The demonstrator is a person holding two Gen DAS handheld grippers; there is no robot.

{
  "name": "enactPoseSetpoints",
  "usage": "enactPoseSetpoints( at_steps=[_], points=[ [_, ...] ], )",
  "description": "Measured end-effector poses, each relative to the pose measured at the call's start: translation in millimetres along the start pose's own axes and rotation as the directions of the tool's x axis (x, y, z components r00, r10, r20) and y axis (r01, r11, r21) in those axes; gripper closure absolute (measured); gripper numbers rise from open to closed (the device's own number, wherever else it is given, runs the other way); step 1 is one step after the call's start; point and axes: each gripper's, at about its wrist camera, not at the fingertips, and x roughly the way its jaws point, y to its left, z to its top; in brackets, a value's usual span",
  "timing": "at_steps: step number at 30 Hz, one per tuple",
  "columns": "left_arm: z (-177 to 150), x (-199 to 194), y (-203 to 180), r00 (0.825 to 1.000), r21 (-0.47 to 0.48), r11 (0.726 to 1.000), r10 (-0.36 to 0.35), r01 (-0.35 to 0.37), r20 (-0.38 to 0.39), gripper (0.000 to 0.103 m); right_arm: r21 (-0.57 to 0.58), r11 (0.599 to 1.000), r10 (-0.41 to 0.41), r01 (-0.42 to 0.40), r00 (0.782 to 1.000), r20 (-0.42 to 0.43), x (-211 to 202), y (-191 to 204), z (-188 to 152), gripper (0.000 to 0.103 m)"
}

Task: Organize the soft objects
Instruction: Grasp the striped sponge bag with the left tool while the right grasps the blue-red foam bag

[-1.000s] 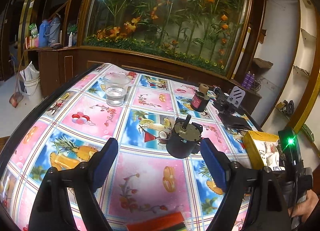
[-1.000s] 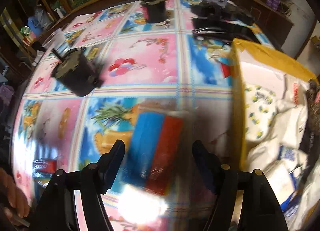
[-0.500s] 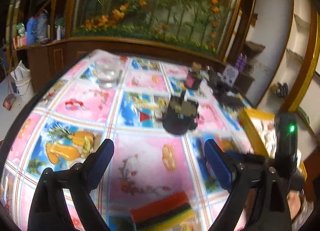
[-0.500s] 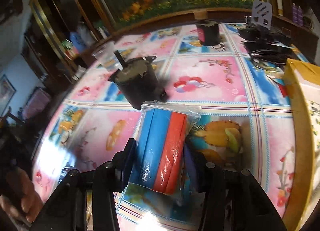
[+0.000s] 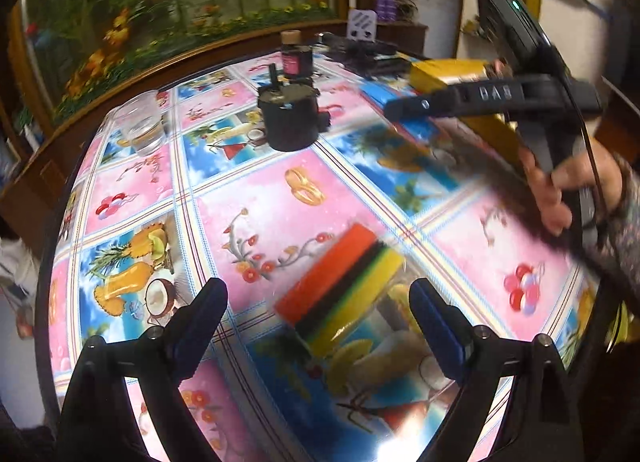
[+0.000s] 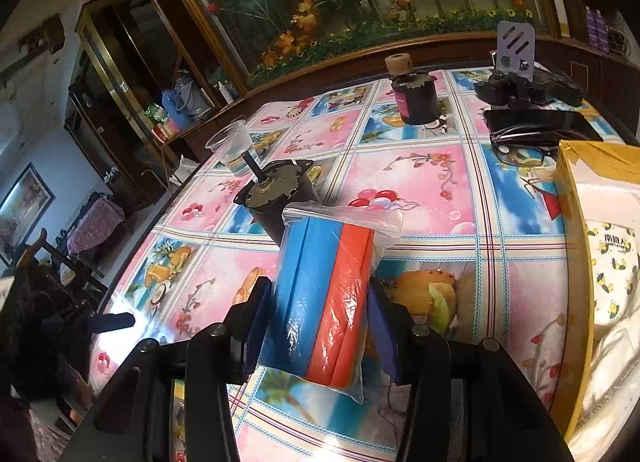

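Our right gripper (image 6: 320, 326) has its jaws clenched on the bagged blue-and-red sponge pack (image 6: 326, 302), lifted off the surface (image 6: 420, 182) — presumably bound for the yellow box (image 6: 576, 222). Our left gripper (image 5: 320, 322) hovers with jaws spread around the striped sponge pack (image 5: 344, 278), ready to grip it.

my right gripper (image 6: 320, 326) has matt black plastic arms, its blue pads pressed on a clear, crinkly, glossy plastic bag of blue and red foam (image 6: 324, 302). the tablecloth (image 5: 260, 202) looks like slick, shiny vinyl with glare. the striped sponge pack (image 5: 340, 282) looks soft under film. the yellow box (image 6: 576, 262) seems matt cardboard.
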Motion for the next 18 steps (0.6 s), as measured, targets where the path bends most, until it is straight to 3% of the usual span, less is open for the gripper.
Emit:
enactPoseSetpoints(
  at_steps=[8, 13, 14, 16, 17, 18],
  points=[
    [8.1, 41.0, 3.2, 0.992, 0.036, 0.999, 0.004, 0.000, -0.127, 0.011, 0.010, 1.000, 0.013, -0.013, 1.000, -0.005, -0.5, -1.1, -0.8, 0.052],
    [15.5, 51.1, 13.4, 0.991, -0.075, 0.997, 0.001, -0.011, -0.131, 0.012, 0.008, 1.000, 0.014, -0.014, 1.000, -0.006, -0.6, -0.3, -1.0, 0.052],
    [17.2, 53.9, 16.5, 0.992, -0.127, 0.992, -0.001, -0.016, -0.128, 0.016, 0.008, 1.000, 0.015, -0.015, 1.000, -0.006, -1.0, -0.5, -0.8, 0.052],
    [21.9, 53.1, 14.9, 0.994, -0.166, 0.985, 0.024, -0.041, -0.106, 0.038, 0.005, 1.000, 0.013, -0.013, 1.000, -0.003, -1.5, 0.4, -0.6, 0.052],
    [25.2, 52.4, 12.7, 0.995, -0.185, 0.982, 0.026, -0.044, -0.098, 0.059, 0.002, 1.000, 0.010, -0.010, 1.000, -0.001, -2.0, 1.0, -0.5, 0.052],
    [28.1, 53.2, 11.3, 0.995, -0.208, 0.977, 0.030, -0.050, -0.094, 0.062, -0.002, 1.000, 0.007, -0.007, 1.000, 0.001, -2.5, 1.6, -0.5, 0.052]
  ],
)
